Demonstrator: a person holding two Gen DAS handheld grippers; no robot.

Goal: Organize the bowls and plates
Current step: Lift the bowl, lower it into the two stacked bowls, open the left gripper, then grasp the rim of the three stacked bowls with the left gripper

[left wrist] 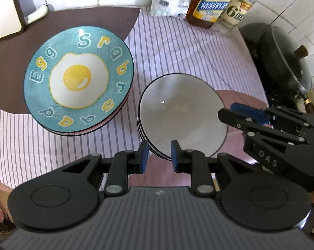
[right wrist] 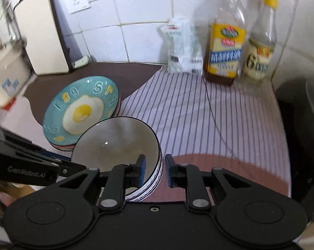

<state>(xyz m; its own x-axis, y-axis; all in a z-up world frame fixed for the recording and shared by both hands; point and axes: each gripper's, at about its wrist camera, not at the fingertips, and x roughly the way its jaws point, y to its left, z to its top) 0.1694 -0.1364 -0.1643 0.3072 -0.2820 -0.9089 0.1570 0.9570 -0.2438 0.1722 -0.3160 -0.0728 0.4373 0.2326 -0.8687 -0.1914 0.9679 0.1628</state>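
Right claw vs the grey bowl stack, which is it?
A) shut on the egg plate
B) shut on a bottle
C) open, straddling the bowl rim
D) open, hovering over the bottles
C: in the right wrist view the right claw is open, one pad inside the grey bowl stack and the other outside its rim.

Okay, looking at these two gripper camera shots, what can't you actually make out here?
- How many plates lie under the egg plate: both views show only stacked rims.
- The number of bowls under the top bowl: the right gripper covers part of the stack.
- The bottle labels: too blurred to read.
- The black pan: squeezed against the left view's edge.
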